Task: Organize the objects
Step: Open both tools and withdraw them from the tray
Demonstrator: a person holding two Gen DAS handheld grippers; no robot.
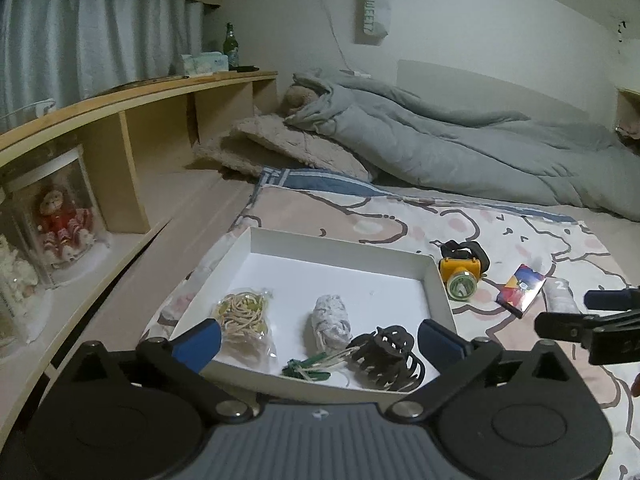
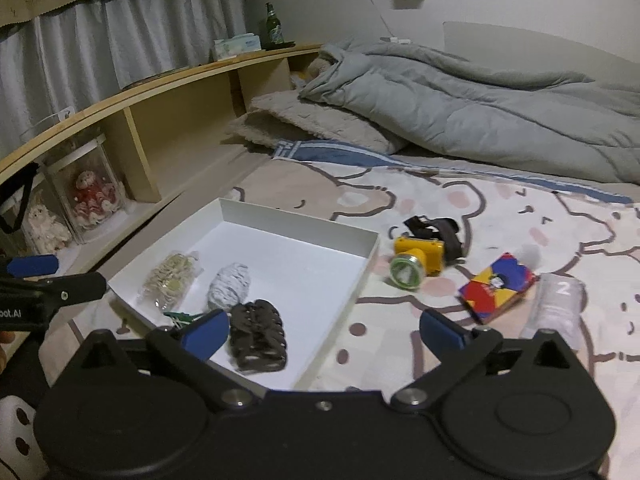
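A: Is there room between the left tongs (image 1: 320, 340)?

B: Yes, they stand wide apart with nothing between them. Just past them, the white box (image 1: 438, 288) has a hair claw (image 1: 386, 354), a wrapped bundle (image 1: 330, 322) and a bag of bands (image 1: 244, 316) along its near side. The far half is bare.

A: And the right tongs (image 2: 322, 334)?

B: Wide apart too. Bare blanket (image 2: 384, 320) lies ahead. Further on sit a yellow lamp (image 2: 416, 264), a colourful card box (image 2: 496, 286) and a clear tube (image 2: 558, 300). The box wall is to their left.
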